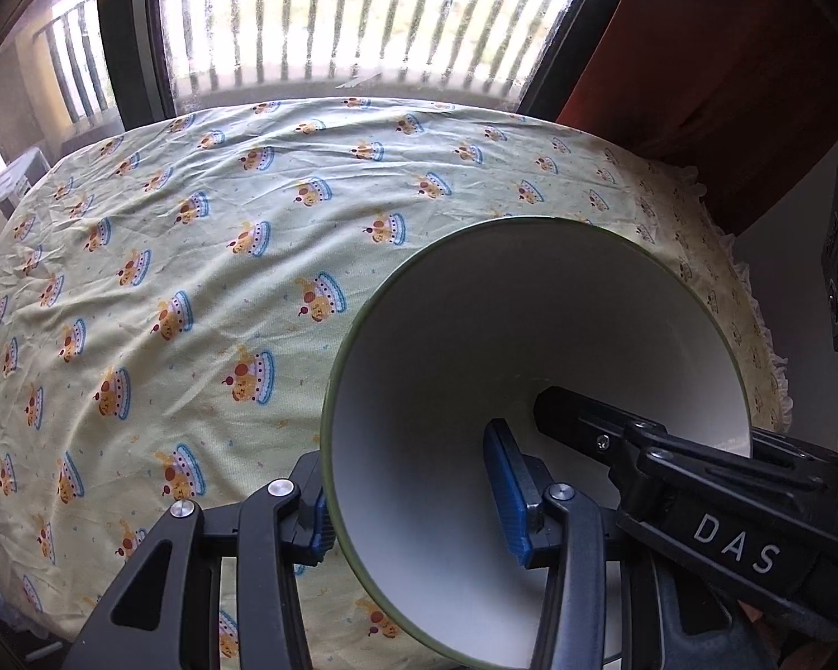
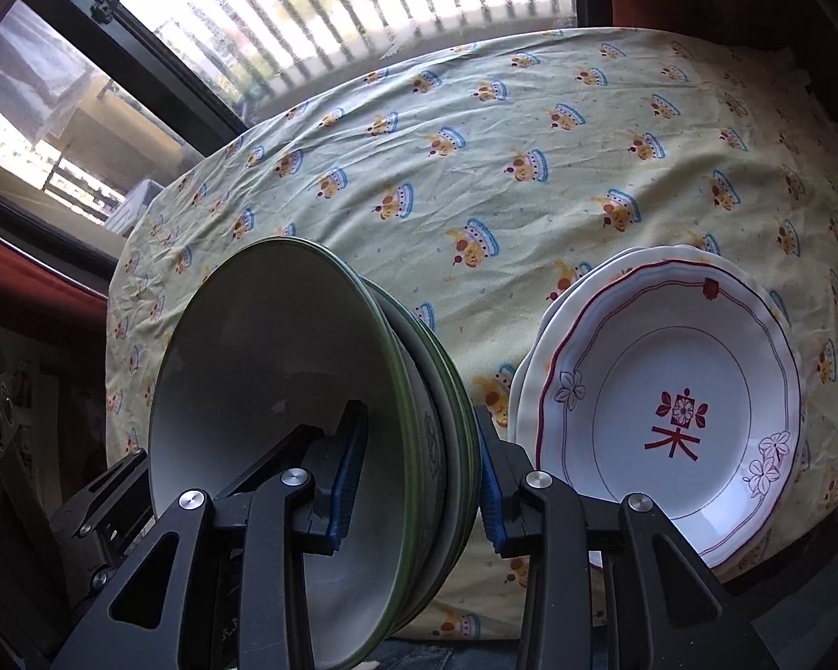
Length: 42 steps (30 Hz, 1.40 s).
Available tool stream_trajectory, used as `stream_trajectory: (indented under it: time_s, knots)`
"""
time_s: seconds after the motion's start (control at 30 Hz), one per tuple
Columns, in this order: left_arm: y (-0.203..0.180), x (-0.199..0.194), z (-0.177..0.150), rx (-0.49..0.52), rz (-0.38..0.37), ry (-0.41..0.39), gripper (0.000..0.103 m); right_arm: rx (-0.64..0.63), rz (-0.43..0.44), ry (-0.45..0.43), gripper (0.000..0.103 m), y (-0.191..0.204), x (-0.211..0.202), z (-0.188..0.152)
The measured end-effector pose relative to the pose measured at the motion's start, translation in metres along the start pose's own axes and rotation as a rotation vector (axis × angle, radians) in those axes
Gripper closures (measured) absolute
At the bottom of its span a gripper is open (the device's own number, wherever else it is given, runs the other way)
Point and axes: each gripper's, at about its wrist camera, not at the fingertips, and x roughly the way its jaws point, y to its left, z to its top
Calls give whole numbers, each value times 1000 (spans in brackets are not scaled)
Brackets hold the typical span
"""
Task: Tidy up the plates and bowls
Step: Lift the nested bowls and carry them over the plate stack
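Green-rimmed white bowls (image 2: 307,446), nested, we clamp by their walls in both left gripper (image 1: 419,508) and right gripper (image 2: 413,480) | red-patterned white plates (image 2: 670,419) lie stacked on yellow printed tablecloth (image 2: 531,139)

Both tools were black plastic with angular linkage arms, cut-out slots and round silver rivets at the pivots. Left tool (image 1: 419,502) and right tool (image 2: 419,486) each carried ribbed blue pads (image 1: 511,494) on the fingertips. White "DAS" lettering (image 1: 737,544) marked a black body beside the left tool.
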Motion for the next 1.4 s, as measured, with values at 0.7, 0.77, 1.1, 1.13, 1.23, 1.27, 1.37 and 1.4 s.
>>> stream_trajectory:
  time_s: [0.7,0.77,1.1,1.13,1.23,1.27,1.37,1.4]
  knots:
    - [-101,34,-5,-76,-12,-16,58,-38,-5,-10,64,-105,-34,14]
    - [-107,40,-6,-89,-17,-10,58,-45,-12,-8,64,-114,-35,16]
    - [-123,65,-12,-165,-25,36,58,-90,-30,45,64,-142,-24,21]
    - [-123,67,-13,-171,-28,43,58,-94,-33,53,64,-143,-22,21]
    - [-123,74,-12,-182,-36,60,58,-102,-45,70,64,-146,-18,22]
    - [-125,74,-11,-174,-33,52,58,-102,-49,75,64,-147,-16,23]
    - [-126,78,-7,-173,-49,53,58,-103,-60,70,64,-148,-15,27]
    - [-127,79,-5,-168,-50,53,58,-102,-66,66,64,-148,-15,28]
